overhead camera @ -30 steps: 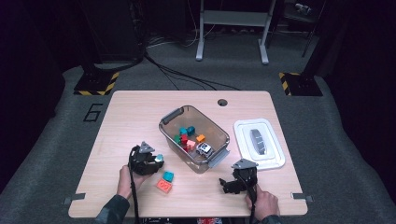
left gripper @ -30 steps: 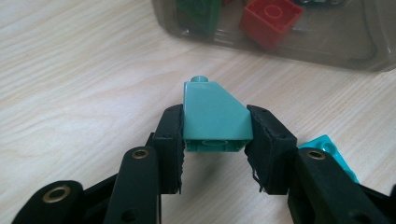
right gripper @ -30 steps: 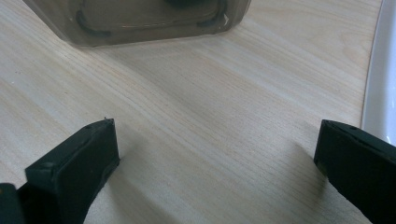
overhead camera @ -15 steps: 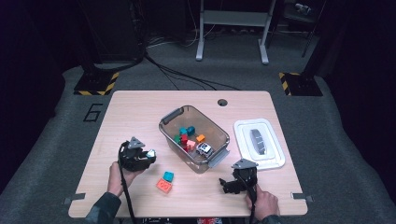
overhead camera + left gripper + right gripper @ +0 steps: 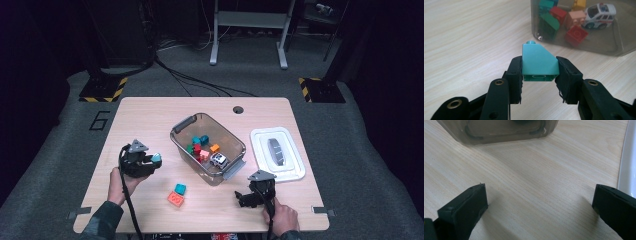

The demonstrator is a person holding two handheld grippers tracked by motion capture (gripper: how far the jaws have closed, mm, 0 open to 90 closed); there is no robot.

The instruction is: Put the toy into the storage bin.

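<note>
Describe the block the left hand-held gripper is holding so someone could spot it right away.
Start at the clear bin mid-table, then look left to the left hand-held gripper. Clamped between its pads is a teal block, off the table. Unlike the boxy teal block lying on the table, it has a sloped face.

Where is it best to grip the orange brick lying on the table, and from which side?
Probably from above: close the tool on two opposite flat side walls of the orange brick. Its studs face up, and a teal brick sits close at its far corner, so use the walls clear of it.

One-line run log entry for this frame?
left gripper: shut on teal sloped plastic brick, off table | right gripper: open, empty | clear plastic bin: toys inside
</note>
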